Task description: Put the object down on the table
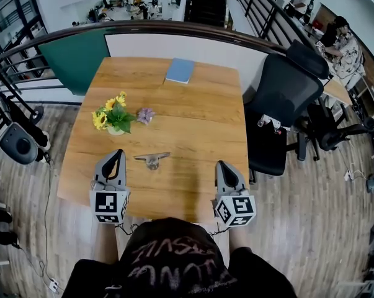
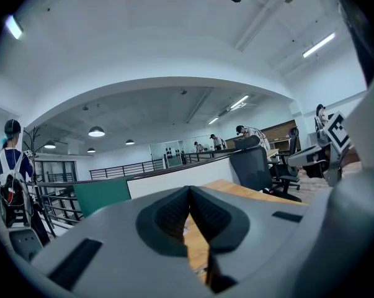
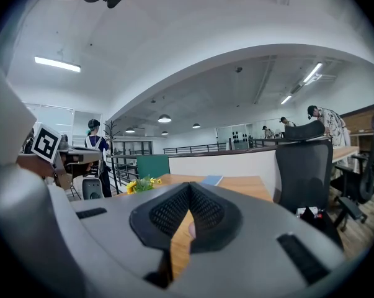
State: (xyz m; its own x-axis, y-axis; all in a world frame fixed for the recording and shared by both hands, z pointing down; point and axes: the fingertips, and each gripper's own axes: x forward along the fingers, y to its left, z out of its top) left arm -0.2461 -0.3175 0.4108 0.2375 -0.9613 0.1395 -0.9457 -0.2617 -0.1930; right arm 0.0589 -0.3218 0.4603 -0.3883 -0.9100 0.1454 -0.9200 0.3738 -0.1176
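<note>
A small grey metal object (image 1: 152, 159) lies on the wooden table (image 1: 193, 135), near its front edge and between my two grippers. My left gripper (image 1: 117, 154) stands just left of it, jaws shut and empty, tips pointing away from me. The right gripper (image 1: 222, 165) is further off on the object's right, also shut with nothing in it. In the left gripper view the pads (image 2: 174, 213) meet along a thin line over the tabletop. The right gripper view shows its pads (image 3: 205, 211) closed the same way. Neither gripper touches the object.
A pot of sunflowers (image 1: 114, 118) and a purple flower (image 1: 145, 115) stand on the table's left half. A blue book (image 1: 180, 70) lies at the far edge. A black office chair (image 1: 280, 104) stands right of the table. Behind the table runs a curved railing (image 1: 143, 30).
</note>
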